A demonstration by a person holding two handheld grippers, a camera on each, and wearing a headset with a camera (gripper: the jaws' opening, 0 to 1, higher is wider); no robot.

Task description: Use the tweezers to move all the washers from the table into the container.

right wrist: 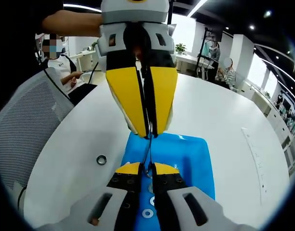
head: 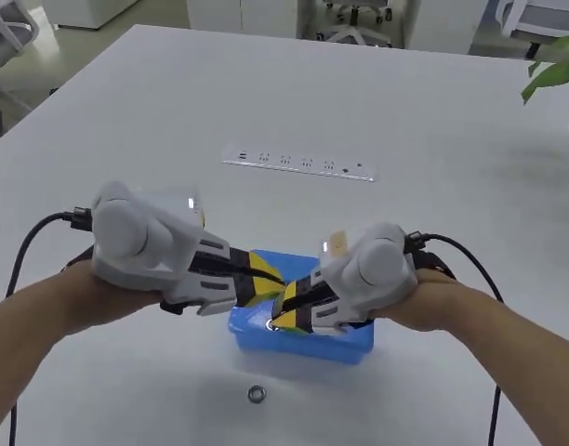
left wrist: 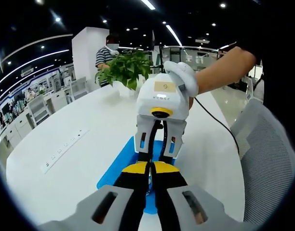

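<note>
As the right hand-held gripper [right wrist: 147,169] clenches the tweezers [right wrist: 148,151], a washer [right wrist: 101,160] lies near it.

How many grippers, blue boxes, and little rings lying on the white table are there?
Grippers: 2 (left gripper, right gripper)
Blue container: 1
Washer on the bare table: 1
Total: 4

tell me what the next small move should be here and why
Probably carry the tweezers off the blue container toward the washer lying on the table beside it. The left gripper and right gripper are both shut on the tweezers above the container, which already holds washers, while that one sits outside.
</note>
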